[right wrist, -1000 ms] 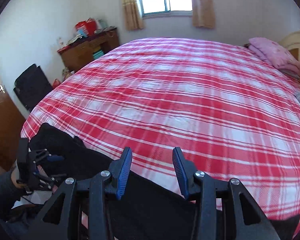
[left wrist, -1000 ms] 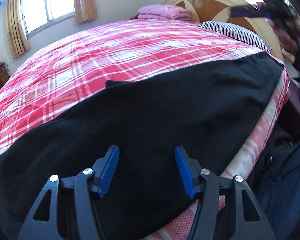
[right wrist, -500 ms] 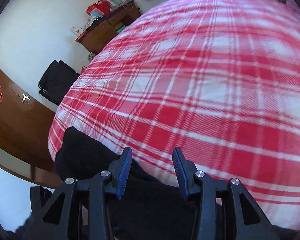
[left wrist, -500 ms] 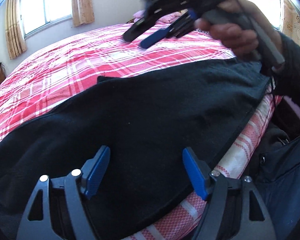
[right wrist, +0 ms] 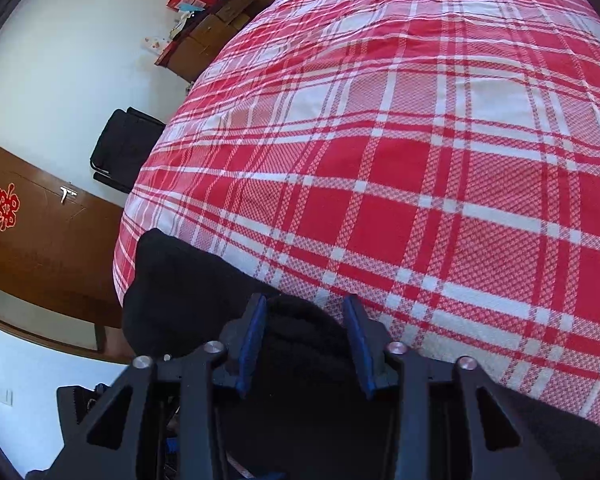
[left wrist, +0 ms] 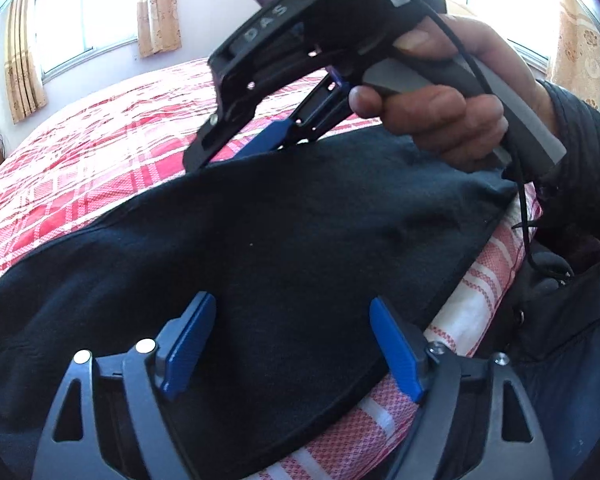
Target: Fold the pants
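The black pants (left wrist: 284, 248) lie spread along the near edge of the bed (right wrist: 420, 160), on its red-and-white plaid cover, with one end reaching toward the bed's near left corner in the right wrist view. The fabric looks like soft knit or fleece: light, limp and not fragile, and it will likely sag and drape from any single hold. It should not slip between rubber-like pads, but a thin pinch may catch only the top layer. In my judgement the best holds are at hems and seamed edges, both layers together, with the two grips well apart so the cloth hangs straight.

The right gripper (right wrist: 306, 344) sits at the far edge of the pants, and a raised bunch of black cloth stands between its blue pads (right wrist: 254, 344). Its jaws are closing; whether the pads already press the cloth cannot be told. The person's right hand (left wrist: 440, 112) holds this tool above the pants.

The left gripper (left wrist: 292, 348) hangs over the pants near the bed's near edge. Its jaws are opening, wide apart, with cloth below but nothing gripped.

Surroundings: a wooden cabinet (right wrist: 216, 36) with clutter, a black bag (right wrist: 124, 152) and a brown door (right wrist: 40, 240) stand well apart from the bed. Curtained windows (left wrist: 84, 36) lie beyond. The person's dark jacket (left wrist: 572, 320) is just beside the near edge. Nothing lies on the open cover to obstruct a fold.
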